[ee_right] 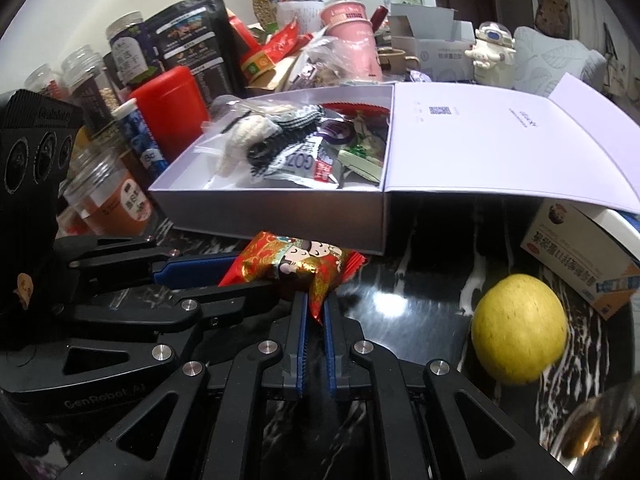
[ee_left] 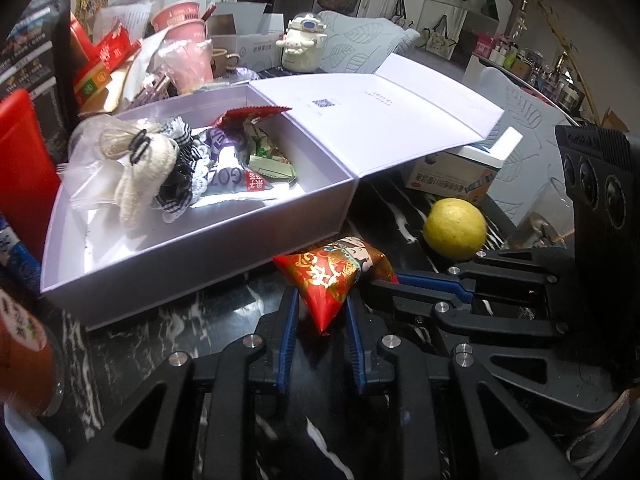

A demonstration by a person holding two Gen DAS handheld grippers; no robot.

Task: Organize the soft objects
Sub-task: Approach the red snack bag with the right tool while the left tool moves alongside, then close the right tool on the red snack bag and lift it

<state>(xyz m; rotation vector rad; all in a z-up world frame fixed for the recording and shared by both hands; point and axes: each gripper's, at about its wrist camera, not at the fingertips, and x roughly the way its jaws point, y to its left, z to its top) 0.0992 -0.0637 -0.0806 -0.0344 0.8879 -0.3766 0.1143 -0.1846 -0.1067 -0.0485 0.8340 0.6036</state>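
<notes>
Both grippers are on the crinkly red-and-gold snack packet (ee_left: 334,276), a puffy foil pillow printed with a cartoon face, lying on the glossy black marbled table (ee_left: 160,332) just in front of the open white box (ee_left: 192,252). The left gripper (ee_left: 322,304) straddles one pointed corner, fingers set a little apart; the right gripper (ee_right: 316,304) pinches the crimped edge tight. Inside the box: a knitted cream toy (ee_left: 144,172) and more wrappers (bagged in clear plastic). Only the right view shows the jars (ee_right: 92,80) far left; a dimpled yellow fruit (ee_right: 520,328) sits right.
</notes>
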